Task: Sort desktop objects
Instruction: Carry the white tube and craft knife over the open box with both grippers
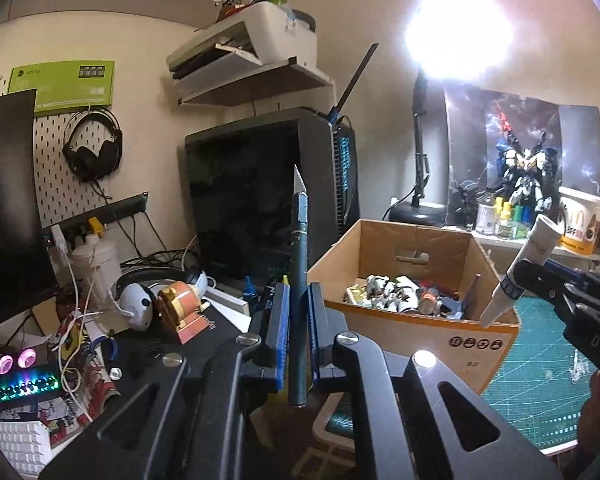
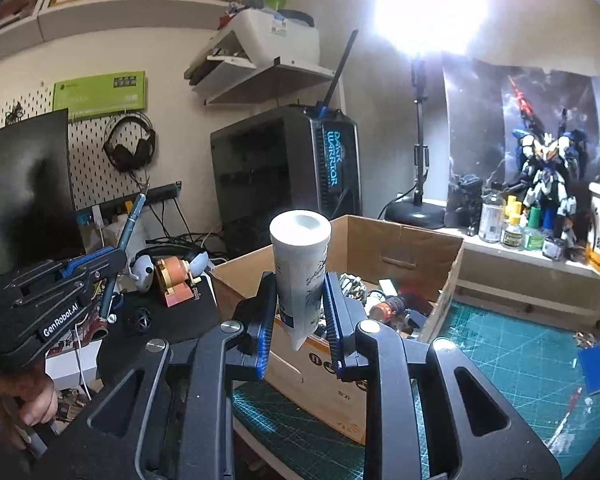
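You've got the left tool (image 1: 294, 328) clamped mid-handle on that light, stiff craft knife (image 1: 299, 280), blade up and exposed, while the right tool (image 2: 300, 316) pinches the squishy white tube (image 2: 300, 264) above the cardboard box (image 2: 380, 248), so squeeze gently.

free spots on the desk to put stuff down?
Bare green cutting mat right of the cardboard box, up to the blue card. Some black mat before the orange toy. Crowded: box interior, cable-strewn keyboard side.
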A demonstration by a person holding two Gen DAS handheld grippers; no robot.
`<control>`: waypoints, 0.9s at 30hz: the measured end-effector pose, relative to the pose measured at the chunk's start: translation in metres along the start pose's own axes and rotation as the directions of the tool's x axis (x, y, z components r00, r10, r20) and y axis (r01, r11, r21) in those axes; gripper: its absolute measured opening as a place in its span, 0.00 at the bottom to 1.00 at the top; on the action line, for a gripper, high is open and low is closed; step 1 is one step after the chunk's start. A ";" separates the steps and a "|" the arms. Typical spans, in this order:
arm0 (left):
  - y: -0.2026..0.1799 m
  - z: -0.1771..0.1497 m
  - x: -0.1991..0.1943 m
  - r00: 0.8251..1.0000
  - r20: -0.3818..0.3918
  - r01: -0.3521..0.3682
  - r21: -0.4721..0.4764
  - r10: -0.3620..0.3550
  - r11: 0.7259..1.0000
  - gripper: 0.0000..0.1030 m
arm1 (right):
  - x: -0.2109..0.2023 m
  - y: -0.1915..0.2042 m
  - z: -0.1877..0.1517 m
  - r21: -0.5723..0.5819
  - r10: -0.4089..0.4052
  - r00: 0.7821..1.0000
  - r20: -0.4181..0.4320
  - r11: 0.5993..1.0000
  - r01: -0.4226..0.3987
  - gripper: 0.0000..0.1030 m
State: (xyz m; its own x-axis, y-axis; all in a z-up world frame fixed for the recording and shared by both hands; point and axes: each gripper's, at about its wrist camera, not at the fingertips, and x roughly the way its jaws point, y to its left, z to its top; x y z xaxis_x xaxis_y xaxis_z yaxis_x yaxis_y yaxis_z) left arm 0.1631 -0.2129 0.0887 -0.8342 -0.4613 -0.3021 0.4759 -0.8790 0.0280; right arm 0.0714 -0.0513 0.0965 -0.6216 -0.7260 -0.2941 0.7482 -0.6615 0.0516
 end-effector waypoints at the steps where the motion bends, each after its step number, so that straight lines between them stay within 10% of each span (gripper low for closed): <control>1: -0.002 -0.003 -0.001 1.000 0.005 0.000 0.004 0.000 1.000 0.08 | -0.001 -0.001 -0.003 0.003 0.000 1.000 0.007 1.000 0.000 0.21; 27: -0.011 0.003 0.025 0.989 0.137 0.062 -0.017 -0.059 0.998 0.08 | -0.008 0.023 0.003 -0.138 -0.068 0.980 0.187 0.986 0.095 0.21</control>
State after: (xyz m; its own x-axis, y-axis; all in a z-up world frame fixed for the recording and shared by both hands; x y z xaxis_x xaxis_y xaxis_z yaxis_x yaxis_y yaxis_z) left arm 0.1359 -0.2148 0.0837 -0.8912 -0.4208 -0.1694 0.4280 -0.9037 -0.0069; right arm 0.0933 -0.0613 0.1027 -0.7037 -0.7014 -0.1135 0.7105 -0.6953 -0.1087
